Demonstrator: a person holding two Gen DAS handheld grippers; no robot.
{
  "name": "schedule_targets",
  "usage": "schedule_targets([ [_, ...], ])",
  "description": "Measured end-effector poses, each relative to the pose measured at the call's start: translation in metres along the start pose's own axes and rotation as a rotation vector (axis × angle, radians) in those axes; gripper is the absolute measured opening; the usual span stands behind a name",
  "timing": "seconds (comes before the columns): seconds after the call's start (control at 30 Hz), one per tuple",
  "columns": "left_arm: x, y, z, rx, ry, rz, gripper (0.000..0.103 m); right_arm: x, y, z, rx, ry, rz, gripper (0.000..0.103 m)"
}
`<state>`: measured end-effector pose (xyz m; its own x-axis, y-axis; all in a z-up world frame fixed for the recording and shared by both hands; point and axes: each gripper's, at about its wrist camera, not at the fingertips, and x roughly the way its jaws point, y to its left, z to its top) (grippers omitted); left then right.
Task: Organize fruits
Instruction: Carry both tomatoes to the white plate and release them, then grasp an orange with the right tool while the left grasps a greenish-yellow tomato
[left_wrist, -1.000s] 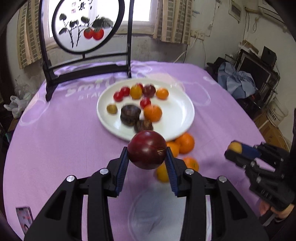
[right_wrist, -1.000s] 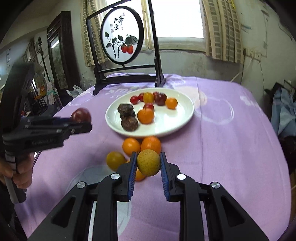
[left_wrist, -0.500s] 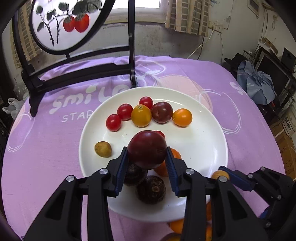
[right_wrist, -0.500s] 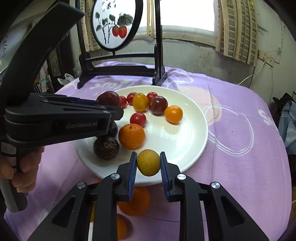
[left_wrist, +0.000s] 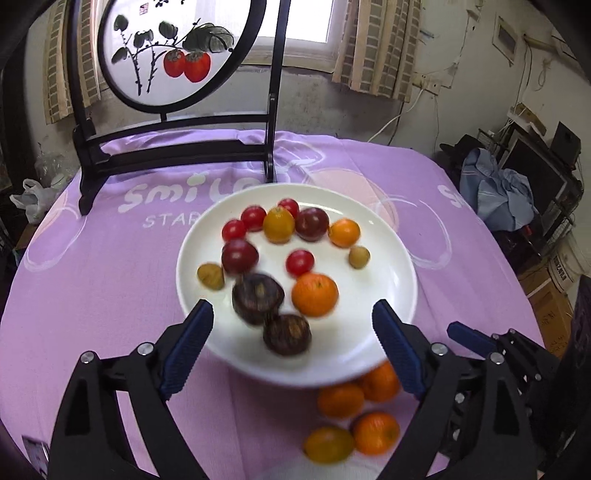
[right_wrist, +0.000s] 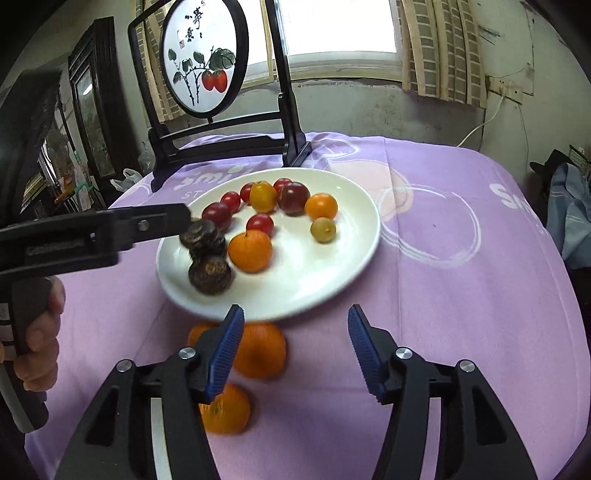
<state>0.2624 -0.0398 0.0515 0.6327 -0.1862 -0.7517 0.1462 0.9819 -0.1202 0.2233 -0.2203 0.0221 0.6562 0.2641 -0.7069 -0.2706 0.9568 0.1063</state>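
A white plate (left_wrist: 388, 288) on the purple cloth holds several fruits: cherry tomatoes, oranges and two dark wrinkled fruits (left_wrist: 256, 297). A dark red plum (left_wrist: 239, 256) lies free on the plate's left part. A small yellow-green fruit (right_wrist: 323, 229) rests on its right part. My left gripper (left_wrist: 291, 314) hovers over the plate's near edge, its jaws opening, with no fruit pressed between the pads. My right gripper (right_wrist: 295, 314) hangs just before the plate's near rim, jaws also opening and holding nothing. Several oranges (right_wrist: 258, 350) lie on the cloth in front of the plate.
A black wooden stand with a round painted panel (left_wrist: 177, 147) rises behind the plate. A hand (right_wrist: 37, 332) grips the left tool's handle at the left. Clothes and boxes (left_wrist: 498, 195) crowd the room beyond the table's right edge.
Both grippers moved forward to the plate and opened. The plum left the left jaws and the yellow-green fruit left the right jaws; both now lie on the plate.
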Motion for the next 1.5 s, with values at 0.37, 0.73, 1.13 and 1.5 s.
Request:
schedule_targets([
  [0.37,-0.04,0.008,-0.097,-0.031,0.042,-0.031,0.088,-0.031,0.026,-0.064,-0.066,0.061,0.019,0.06],
  [0.73,-0.032,0.022,-0.129,-0.036,0.052,0.002,0.088,-0.016,0.045,-0.079,-0.101,0.122,0.014,0.06],
  [1.13,-0.027,0.026,-0.133,0.001,0.044,0.021,0.088,0.022,0.058,-0.061,-0.123,0.151,-0.001,0.059],
  [1.5,-0.022,0.02,-0.135,0.005,0.077,0.042,0.088,-0.008,0.048,-0.072,-0.092,0.12,-0.009,0.044],
])
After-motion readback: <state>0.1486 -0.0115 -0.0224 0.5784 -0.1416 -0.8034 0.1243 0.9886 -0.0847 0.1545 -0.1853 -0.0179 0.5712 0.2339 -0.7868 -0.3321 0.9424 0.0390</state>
